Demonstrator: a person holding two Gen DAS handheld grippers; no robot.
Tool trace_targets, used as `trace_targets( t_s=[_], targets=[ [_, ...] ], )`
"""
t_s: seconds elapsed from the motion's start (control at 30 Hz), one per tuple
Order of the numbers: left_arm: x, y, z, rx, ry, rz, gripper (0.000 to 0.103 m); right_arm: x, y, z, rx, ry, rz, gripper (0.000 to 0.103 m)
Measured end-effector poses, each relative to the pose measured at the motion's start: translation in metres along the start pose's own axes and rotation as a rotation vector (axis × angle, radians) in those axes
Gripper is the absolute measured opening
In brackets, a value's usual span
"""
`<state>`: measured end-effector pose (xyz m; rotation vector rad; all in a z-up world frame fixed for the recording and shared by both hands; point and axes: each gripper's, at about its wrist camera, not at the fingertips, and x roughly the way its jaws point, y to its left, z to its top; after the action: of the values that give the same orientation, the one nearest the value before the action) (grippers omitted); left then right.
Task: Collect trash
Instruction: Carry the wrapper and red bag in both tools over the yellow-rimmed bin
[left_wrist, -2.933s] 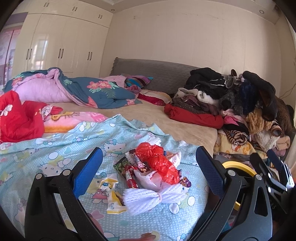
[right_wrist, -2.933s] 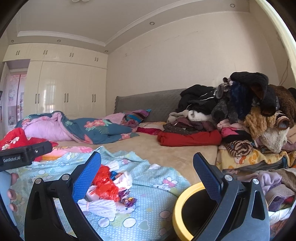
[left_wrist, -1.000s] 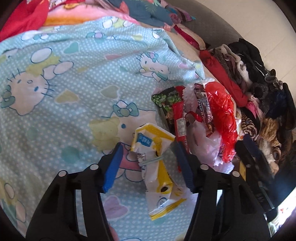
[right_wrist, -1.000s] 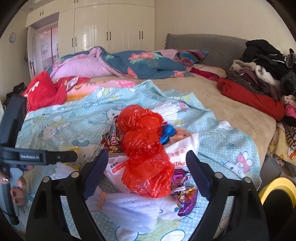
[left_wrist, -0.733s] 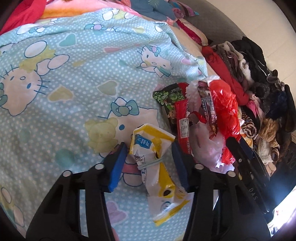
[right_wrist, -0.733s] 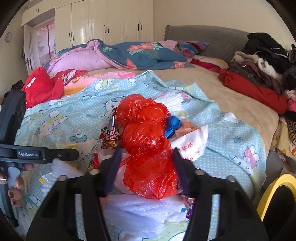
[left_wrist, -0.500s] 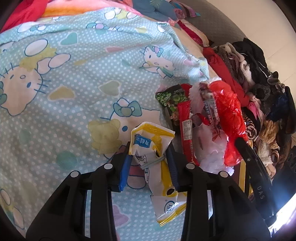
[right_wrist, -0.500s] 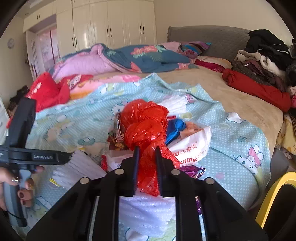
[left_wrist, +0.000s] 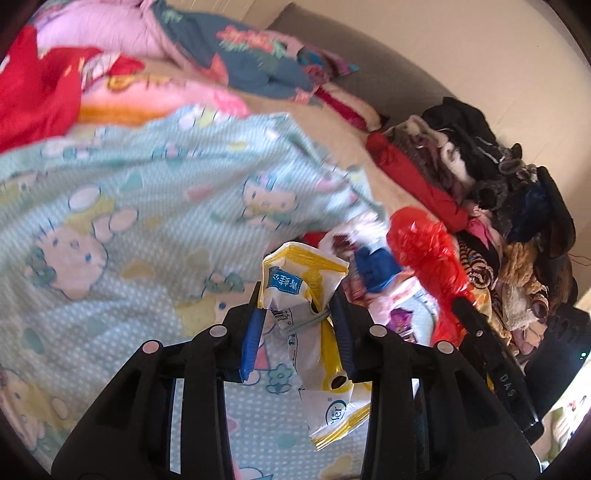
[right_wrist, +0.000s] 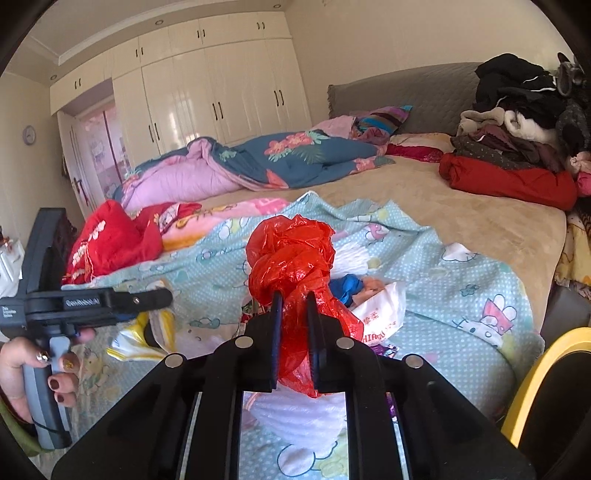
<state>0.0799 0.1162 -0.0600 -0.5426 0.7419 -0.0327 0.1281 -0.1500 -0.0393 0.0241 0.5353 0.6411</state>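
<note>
Trash is clamped in both tools. The left gripper (left_wrist: 297, 314) has its blue pads pressed against a yellow-and-white snack wrapper (left_wrist: 310, 321), whose crumpled top sticks up past the fingertips while its lower end hangs down toward the camera above the Hello Kitty sheet (left_wrist: 122, 206). The right gripper (right_wrist: 293, 325) is closed tightly on a knotted red plastic bag (right_wrist: 291, 258), the knot bulging above the fingertips and a loose tail hanging below them.

Just right of the wrapper, in the left wrist view, the rest of the litter lies on the sheet: a blue scrap (left_wrist: 373, 269) and a white printed bag (right_wrist: 380, 314), with a white bundle (right_wrist: 295, 417) nearest the right camera. A yellow-rimmed bin (right_wrist: 535, 376) shows at the near right edge of the bed. Piled clothes (left_wrist: 480, 177) fill the far right, and a floral quilt (right_wrist: 280, 158) lies far across the bed before white wardrobes (right_wrist: 207, 88).
</note>
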Motion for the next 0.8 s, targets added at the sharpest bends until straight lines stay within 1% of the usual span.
trace_targets(
  t_s=[0.1, 0.3, 0.6, 0.8],
  targets=[
    [-0.010, -0.015, 0.006, 0.025, -0.033, -0.010, 0.027, -0.008, -0.002, 0.000, 0.004, -0.011, -0.012, 0.012],
    [-0.022, -0.039, 0.008, 0.092, -0.075, -0.016, 0.027, -0.026, -0.006, -0.001, 0.028, -0.035, -0.023, 0.012],
    [-0.018, -0.074, 0.002, 0.175, -0.076, -0.030, 0.027, -0.050, -0.014, -0.003, 0.046, -0.061, -0.039, 0.012],
    [-0.018, -0.097, -0.003, 0.221, -0.078, -0.052, 0.027, -0.066, -0.027, -0.005, 0.072, -0.077, -0.062, 0.012]
  ],
)
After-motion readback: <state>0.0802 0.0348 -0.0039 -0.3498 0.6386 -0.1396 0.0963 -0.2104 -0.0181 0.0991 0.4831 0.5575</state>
